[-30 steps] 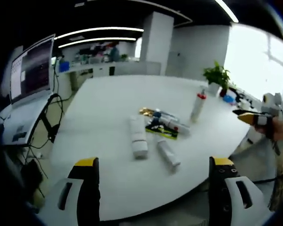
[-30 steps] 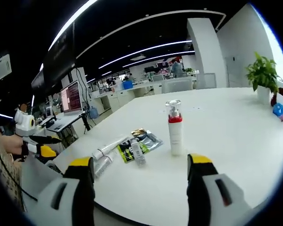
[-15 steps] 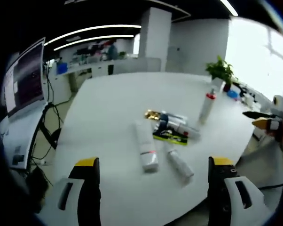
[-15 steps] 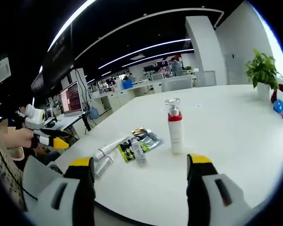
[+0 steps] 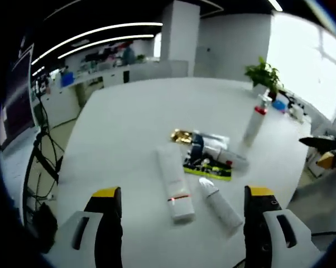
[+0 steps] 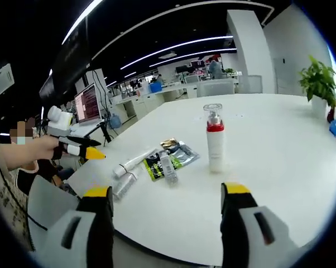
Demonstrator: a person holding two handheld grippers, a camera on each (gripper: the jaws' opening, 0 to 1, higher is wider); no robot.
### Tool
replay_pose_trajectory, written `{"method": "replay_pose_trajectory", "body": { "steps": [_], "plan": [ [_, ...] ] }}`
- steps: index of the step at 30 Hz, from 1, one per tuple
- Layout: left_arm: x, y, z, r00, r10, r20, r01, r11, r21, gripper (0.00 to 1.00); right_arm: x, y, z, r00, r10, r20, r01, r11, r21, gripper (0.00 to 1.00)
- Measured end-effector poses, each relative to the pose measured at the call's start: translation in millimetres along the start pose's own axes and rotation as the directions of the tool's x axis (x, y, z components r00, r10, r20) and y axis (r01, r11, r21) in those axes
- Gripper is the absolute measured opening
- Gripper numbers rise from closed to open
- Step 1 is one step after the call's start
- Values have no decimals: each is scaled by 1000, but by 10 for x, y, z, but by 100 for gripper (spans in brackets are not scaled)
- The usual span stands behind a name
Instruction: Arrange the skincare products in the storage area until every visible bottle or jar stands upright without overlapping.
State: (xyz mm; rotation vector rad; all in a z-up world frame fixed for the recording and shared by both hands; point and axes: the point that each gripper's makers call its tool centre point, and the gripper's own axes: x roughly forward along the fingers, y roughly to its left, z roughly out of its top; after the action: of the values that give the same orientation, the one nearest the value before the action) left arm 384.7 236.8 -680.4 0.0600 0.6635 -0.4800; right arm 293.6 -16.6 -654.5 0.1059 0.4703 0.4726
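Barely begun: one pump bottle (image 6: pixel 216 142) upright right of centre on the desk (image 5: pixel 129 123); tubes (image 5: pixel 176 181) and sachets (image 5: pixel 207 166) lying mid-frame in an overlapping heap (labels too blurred to read). Left gripper (image 5: pixel 179 223) and right gripper (image 6: pixel 165 215) low in frame, jaws spread, empty.

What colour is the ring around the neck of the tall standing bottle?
Red, on the white pump bottle, clearest in the right gripper view.
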Motion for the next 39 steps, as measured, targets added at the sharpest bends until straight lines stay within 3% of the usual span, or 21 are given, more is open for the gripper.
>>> {"method": "replay_pose_trajectory", "body": {
  "steps": [17,39],
  "plan": [
    [471,91,-82,990,-4,-141,9,999,35,78,35,-23,-106,998,-14,-65,14,1000,-5,77],
    [903,117,-94,979,-3,-204,12,999,41,65,65,-25,-188,993,-17,-116,15,1000,-16,76]
  ]
}}
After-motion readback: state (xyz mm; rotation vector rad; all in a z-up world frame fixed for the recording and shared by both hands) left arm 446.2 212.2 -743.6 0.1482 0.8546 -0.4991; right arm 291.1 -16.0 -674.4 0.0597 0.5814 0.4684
